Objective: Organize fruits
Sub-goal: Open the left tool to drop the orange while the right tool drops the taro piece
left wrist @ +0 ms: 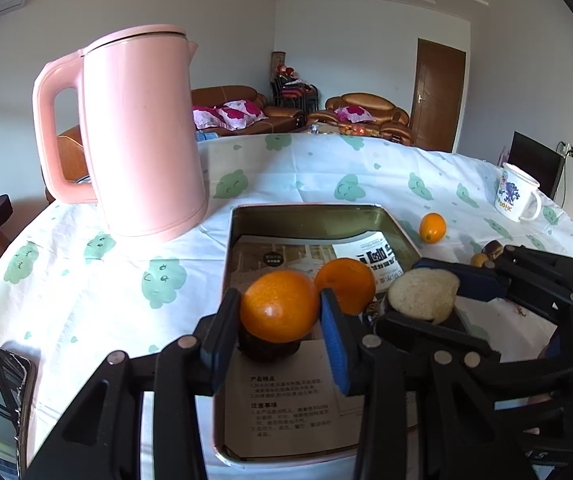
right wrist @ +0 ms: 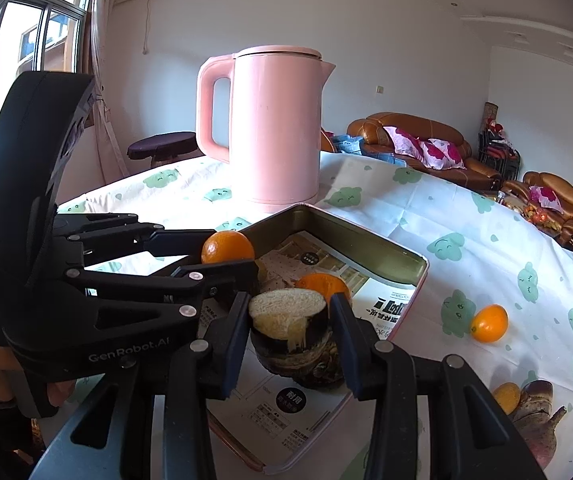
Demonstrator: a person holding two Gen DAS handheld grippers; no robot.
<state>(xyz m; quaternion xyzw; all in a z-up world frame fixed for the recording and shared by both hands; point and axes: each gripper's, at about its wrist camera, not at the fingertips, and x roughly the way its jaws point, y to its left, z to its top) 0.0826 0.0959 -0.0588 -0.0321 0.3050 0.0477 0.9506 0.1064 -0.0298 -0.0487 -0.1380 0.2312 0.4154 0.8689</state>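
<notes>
The orange [left wrist: 279, 306] is round and bright, with a shiny, bumpy skin and a small white glint of light on its front. The left gripper [left wrist: 280, 332] holds it, with one blue pad pressed on each side. The orange hangs over the near half of the metal tray [left wrist: 310, 216]. Just under it sits a dark lump that is too hidden to name.

A second orange [left wrist: 346, 285] lies in the tray right behind the first one. A smaller orange fruit [left wrist: 432, 227] sits on the tablecloth [left wrist: 106, 304], out past the right side of the tray. In the right wrist view it shows up again [right wrist: 489, 323], well apart from the tray.

The right gripper [right wrist: 288, 336] squeezes a cut piece of fruit [right wrist: 288, 316]. This piece has a pale, spongy top and a dark, rough skin around it. It is over the tray too, close beside the held orange. Another dark, rough fruit [right wrist: 534, 408] lies on the cloth at the right, with a little yellow-orange fruit [right wrist: 506, 396] touching it.

The tray is a gold colour inside with a pink rim, and a printed paper [left wrist: 286, 408] lies flat on its bottom. A tall pink kettle [left wrist: 138, 132] stands behind the tray to the left. A white mug [left wrist: 516, 196] with a picture on it stands far off to the right.
</notes>
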